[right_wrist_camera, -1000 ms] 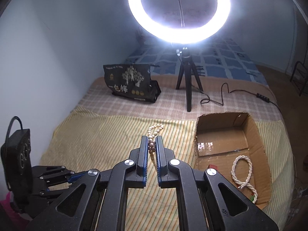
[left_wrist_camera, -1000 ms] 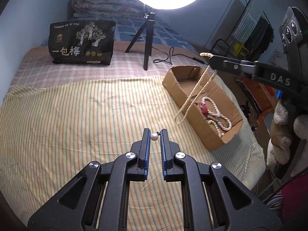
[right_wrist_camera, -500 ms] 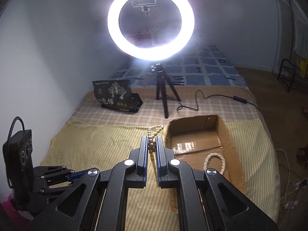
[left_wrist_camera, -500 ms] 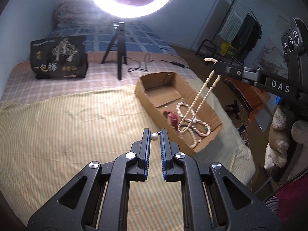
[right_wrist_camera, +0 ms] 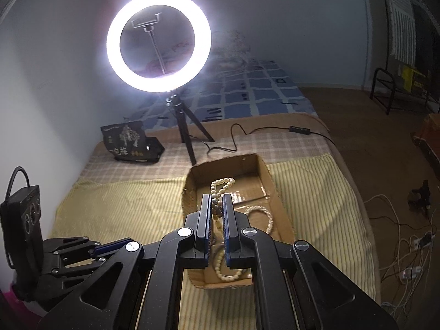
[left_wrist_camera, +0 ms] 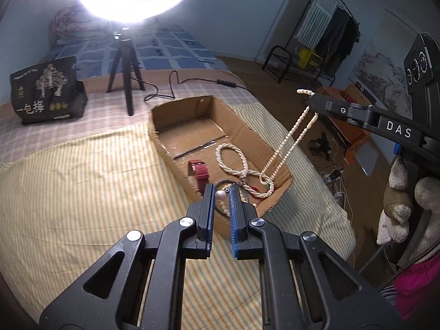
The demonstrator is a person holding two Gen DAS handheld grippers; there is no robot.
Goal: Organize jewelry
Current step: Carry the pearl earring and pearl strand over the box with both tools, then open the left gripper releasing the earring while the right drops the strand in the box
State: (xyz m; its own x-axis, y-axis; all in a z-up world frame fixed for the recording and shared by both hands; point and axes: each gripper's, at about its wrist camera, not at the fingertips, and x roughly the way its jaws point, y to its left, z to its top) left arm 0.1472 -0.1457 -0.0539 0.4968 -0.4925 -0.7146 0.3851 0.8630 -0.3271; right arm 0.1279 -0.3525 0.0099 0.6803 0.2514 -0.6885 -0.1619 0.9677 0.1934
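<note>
An open cardboard box (left_wrist_camera: 176,148) lies on the striped bedspread and holds a pearl necklace (left_wrist_camera: 232,159), a red bracelet (left_wrist_camera: 199,169) and other beads. My left gripper (left_wrist_camera: 220,192) is shut on a single pearl pendant (left_wrist_camera: 219,195) over the box's near end. My right gripper (right_wrist_camera: 217,202) is shut on a cream bead necklace (right_wrist_camera: 221,184); in the left wrist view that necklace (left_wrist_camera: 288,143) hangs down from the right gripper (left_wrist_camera: 312,100) into the box. The box (right_wrist_camera: 264,165) lies below the right gripper.
A ring light on a black tripod (left_wrist_camera: 125,71) stands behind the box, with its cable (left_wrist_camera: 176,82) on the checked sheet. A black printed bag (left_wrist_camera: 45,90) stands at the back left. The bed edge (left_wrist_camera: 338,211) drops off right of the box.
Both grippers have moved toward the box. The left one now sits over its near end with the pearl. The right one's necklace now hangs lower, its loop reaching among the jewelry inside.
</note>
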